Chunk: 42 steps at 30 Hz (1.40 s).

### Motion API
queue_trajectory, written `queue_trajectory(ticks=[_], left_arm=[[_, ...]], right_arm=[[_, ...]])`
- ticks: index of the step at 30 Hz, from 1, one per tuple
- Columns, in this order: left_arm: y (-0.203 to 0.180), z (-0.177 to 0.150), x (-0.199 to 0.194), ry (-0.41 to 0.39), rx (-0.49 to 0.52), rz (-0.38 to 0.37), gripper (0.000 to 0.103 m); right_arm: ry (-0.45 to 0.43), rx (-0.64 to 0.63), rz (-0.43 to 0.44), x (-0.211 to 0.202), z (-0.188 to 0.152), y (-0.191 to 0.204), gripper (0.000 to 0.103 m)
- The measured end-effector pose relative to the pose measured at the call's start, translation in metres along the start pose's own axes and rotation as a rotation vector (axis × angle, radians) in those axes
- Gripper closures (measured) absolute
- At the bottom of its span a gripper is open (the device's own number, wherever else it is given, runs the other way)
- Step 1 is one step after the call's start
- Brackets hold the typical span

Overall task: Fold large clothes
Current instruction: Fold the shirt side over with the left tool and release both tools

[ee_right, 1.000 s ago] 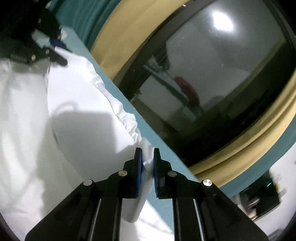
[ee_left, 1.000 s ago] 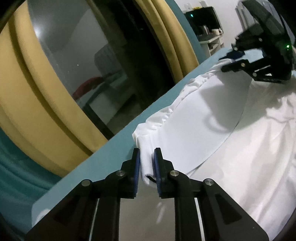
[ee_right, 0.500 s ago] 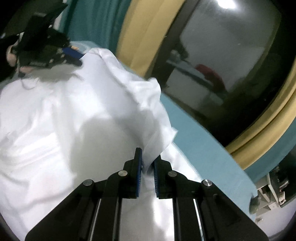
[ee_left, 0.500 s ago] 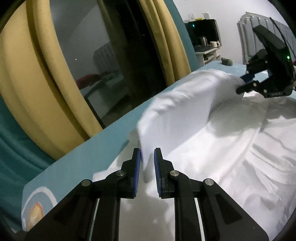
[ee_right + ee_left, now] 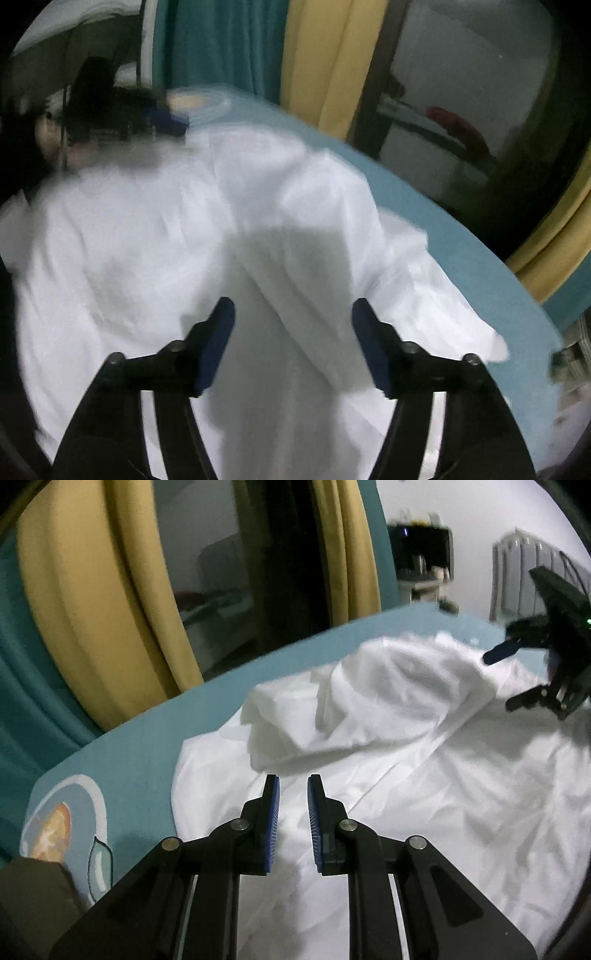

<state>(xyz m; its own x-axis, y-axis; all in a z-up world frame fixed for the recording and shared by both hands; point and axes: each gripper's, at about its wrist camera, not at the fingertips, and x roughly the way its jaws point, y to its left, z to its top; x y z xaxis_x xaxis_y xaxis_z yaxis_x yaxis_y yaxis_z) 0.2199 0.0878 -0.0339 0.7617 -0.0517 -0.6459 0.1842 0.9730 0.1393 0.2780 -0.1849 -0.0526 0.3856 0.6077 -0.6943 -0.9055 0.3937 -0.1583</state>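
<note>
A large white garment point(image 5: 424, 775) lies spread on a teal surface point(image 5: 147, 746). Its far edge is folded over into a crumpled flap point(image 5: 388, 694) that rests on the rest of the cloth. My left gripper point(image 5: 293, 779) hovers just short of the flap's end, its pads a narrow gap apart with no cloth between them. My right gripper point(image 5: 292, 308) is opening its jaws wide over the garment point(image 5: 147, 240), and the flap point(image 5: 314, 221) lies loose below them. Each gripper shows in the other's view: the right gripper point(image 5: 504, 681) and, blurred, the left gripper point(image 5: 162, 122).
Yellow curtains point(image 5: 92, 609) and a dark window point(image 5: 221, 572) run behind the teal surface's far edge. A printed plate motif point(image 5: 62, 819) marks its left corner, near a brown object point(image 5: 29, 897). A hand point(image 5: 48, 140) shows behind the left gripper. Furniture point(image 5: 424, 565) stands at the back.
Both grippers carried the garment's lifted edge over onto the rest of the cloth. The right jaws have opened and dropped it; no cloth shows between the left pads any more.
</note>
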Motion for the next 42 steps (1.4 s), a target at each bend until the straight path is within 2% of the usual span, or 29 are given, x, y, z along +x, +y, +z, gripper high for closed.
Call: queue_trajectory(ticks=[2,4,6,7,8,9,12,15,19,21,23,26,28,30,32,34,36,40,42], left_arm=[[0.001,0.007,-0.004,-0.039,-0.029,-0.006,0.084],[0.0,0.016,-0.001,-0.058,-0.056,-0.007,0.076],[-0.001,0.025,0.005,-0.061,-0.078,-0.011,0.076],[-0.003,0.027,0.008,-0.063,-0.087,-0.019,0.076],[-0.004,0.031,0.013,-0.063,-0.097,-0.029,0.076],[-0.005,0.033,0.017,-0.06,-0.105,-0.033,0.076],[-0.006,0.037,0.032,-0.029,-0.136,-0.051,0.076],[-0.008,0.034,0.047,0.013,-0.141,-0.073,0.076],[-0.014,0.018,0.072,0.128,-0.124,-0.067,0.076],[-0.014,0.013,0.074,0.142,-0.12,-0.072,0.076],[-0.015,0.01,0.07,0.135,-0.113,-0.074,0.076],[-0.012,0.009,0.065,0.125,-0.126,-0.076,0.076],[-0.012,0.011,0.062,0.117,-0.128,-0.073,0.076],[-0.012,0.013,0.059,0.107,-0.133,-0.068,0.076],[-0.011,0.015,0.056,0.097,-0.141,-0.066,0.076],[-0.009,0.015,0.053,0.09,-0.149,-0.062,0.076],[-0.005,0.015,0.051,0.086,-0.163,-0.054,0.076],[0.001,0.009,0.053,0.096,-0.185,-0.045,0.076],[-0.001,0.003,0.058,0.119,-0.177,-0.044,0.076]], right_arm=[[-0.06,0.036,0.006,0.005,0.021,-0.001,0.035],[-0.089,0.059,-0.005,0.018,0.04,-0.005,0.035],[-0.105,0.093,-0.01,0.037,0.055,-0.007,0.037],[-0.093,0.11,0.019,0.049,0.06,-0.009,0.057],[-0.064,0.118,0.04,0.06,0.062,-0.008,0.088],[-0.024,0.118,0.041,0.071,0.062,-0.004,0.095],[0.068,0.106,0.094,0.091,0.051,0.01,0.097],[0.12,0.094,0.132,0.093,0.037,0.024,0.097],[0.152,0.106,0.186,0.08,0.026,0.034,0.097],[0.159,0.101,0.192,0.073,0.023,0.035,0.096],[0.122,0.089,0.199,0.059,0.024,0.034,0.096],[0.022,0.098,0.155,0.041,0.039,0.022,0.096],[-0.059,0.125,0.082,0.036,0.055,0.005,0.091],[-0.101,0.159,0.019,0.043,0.07,-0.009,0.082],[-0.113,0.233,-0.015,0.062,0.079,-0.029,0.081],[-0.071,0.274,-0.061,0.08,0.079,-0.035,0.081],[-0.007,0.286,-0.007,0.101,0.078,-0.031,0.081],[0.12,0.13,0.023,0.122,0.066,0.012,0.081],[0.112,0.064,-0.026,0.12,0.059,0.026,0.081]])
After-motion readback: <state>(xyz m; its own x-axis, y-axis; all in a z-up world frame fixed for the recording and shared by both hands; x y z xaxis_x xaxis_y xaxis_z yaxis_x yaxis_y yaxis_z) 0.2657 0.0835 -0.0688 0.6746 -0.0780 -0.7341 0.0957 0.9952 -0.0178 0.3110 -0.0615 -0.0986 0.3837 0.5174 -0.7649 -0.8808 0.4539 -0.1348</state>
